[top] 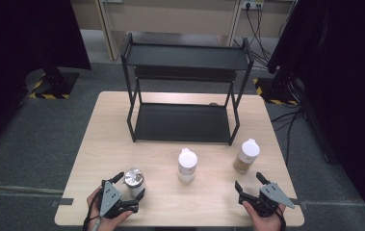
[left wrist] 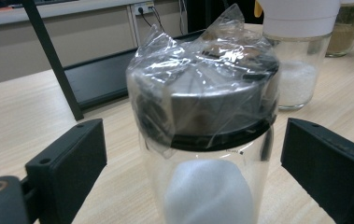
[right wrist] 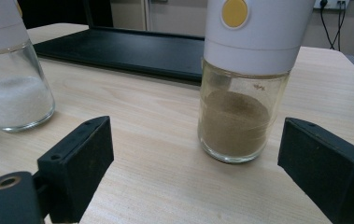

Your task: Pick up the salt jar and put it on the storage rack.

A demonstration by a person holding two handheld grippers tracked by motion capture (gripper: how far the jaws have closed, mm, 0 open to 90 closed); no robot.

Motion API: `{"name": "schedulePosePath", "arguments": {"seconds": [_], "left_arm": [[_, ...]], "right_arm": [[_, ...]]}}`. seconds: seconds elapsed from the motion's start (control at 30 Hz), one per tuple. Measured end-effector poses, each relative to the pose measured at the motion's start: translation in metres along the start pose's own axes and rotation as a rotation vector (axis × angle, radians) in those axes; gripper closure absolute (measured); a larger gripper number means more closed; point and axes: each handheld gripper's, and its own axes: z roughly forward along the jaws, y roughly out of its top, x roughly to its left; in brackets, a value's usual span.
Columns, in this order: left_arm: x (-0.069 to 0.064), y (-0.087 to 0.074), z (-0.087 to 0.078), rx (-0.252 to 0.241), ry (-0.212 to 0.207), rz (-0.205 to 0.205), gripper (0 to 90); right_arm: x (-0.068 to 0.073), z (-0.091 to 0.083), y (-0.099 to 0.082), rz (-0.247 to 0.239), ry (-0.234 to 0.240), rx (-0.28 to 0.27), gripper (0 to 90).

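Three jars stand along the near part of the wooden table, in front of a black two-tier rack. At the left, the left gripper has its jaws spread wide on either side of the foil-capped jar without touching it, and the left gripper view adds what the high view cannot: crinkled clear plastic wrap over a metal lid and white powder inside. Middle stands the white-lidded jar of white grains; at the right, the right gripper waits open, short of the brown-powder jar, whose yellow lid button shows in the right gripper view.
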Motion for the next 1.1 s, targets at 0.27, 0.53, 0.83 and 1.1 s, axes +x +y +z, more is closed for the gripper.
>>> {"name": "schedulePosePath", "arguments": {"seconds": [0.27,0.53,0.83,1.1], "left_arm": [[0.002,-0.002,-0.002,-0.038,0.014,-0.02,6.5],[0.003,0.002,-0.005,-0.074,0.008,-0.056,8.5],[0.0,0.009,-0.003,-0.1,0.006,-0.053,15.4],[-0.002,0.01,0.0,-0.111,0.0,-0.068,27.1]], "right_arm": [[0.001,-0.001,0.0,-0.004,-0.004,-0.008,9.8],[0.0,-0.001,0.0,-0.003,-0.007,-0.007,9.8],[0.001,0.0,0.0,-0.01,-0.008,0.003,9.8],[0.002,0.001,0.0,-0.013,-0.013,0.008,9.9]]}}
